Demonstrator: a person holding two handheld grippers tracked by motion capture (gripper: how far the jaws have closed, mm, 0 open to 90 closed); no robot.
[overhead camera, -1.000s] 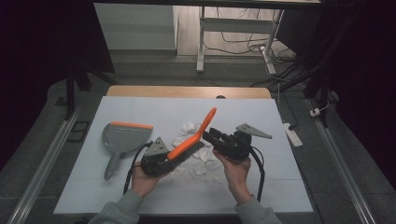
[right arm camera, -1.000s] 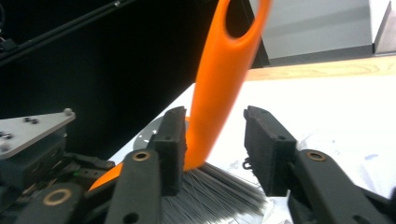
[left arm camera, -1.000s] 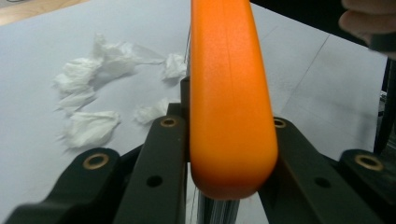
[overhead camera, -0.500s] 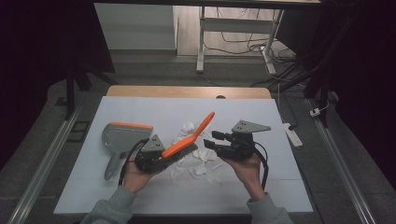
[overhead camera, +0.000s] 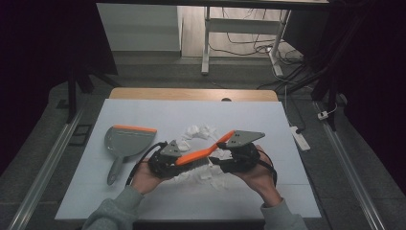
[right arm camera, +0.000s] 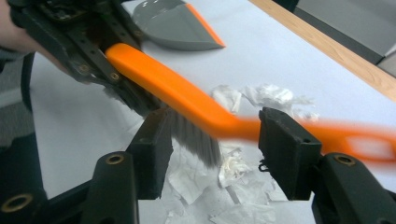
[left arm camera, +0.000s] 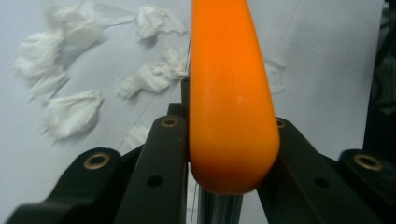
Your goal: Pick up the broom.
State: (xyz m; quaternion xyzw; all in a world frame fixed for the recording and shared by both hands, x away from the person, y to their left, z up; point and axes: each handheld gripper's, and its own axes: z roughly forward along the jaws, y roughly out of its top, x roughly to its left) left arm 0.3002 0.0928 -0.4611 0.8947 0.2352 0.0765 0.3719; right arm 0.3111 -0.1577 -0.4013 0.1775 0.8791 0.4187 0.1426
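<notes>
My left hand-held gripper (overhead camera: 165,162) pinches the orange brush (overhead camera: 203,152) by its head, bristles over the paper scraps (overhead camera: 198,132) on the bench (overhead camera: 268,120). My right hand-held gripper (overhead camera: 229,163) stands spread around the handle.

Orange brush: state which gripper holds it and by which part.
The left gripper is shut on the orange brush at its head end, above the grey bristles. The right gripper is open; the thin handle passes between its jaws, ungripped.
</notes>
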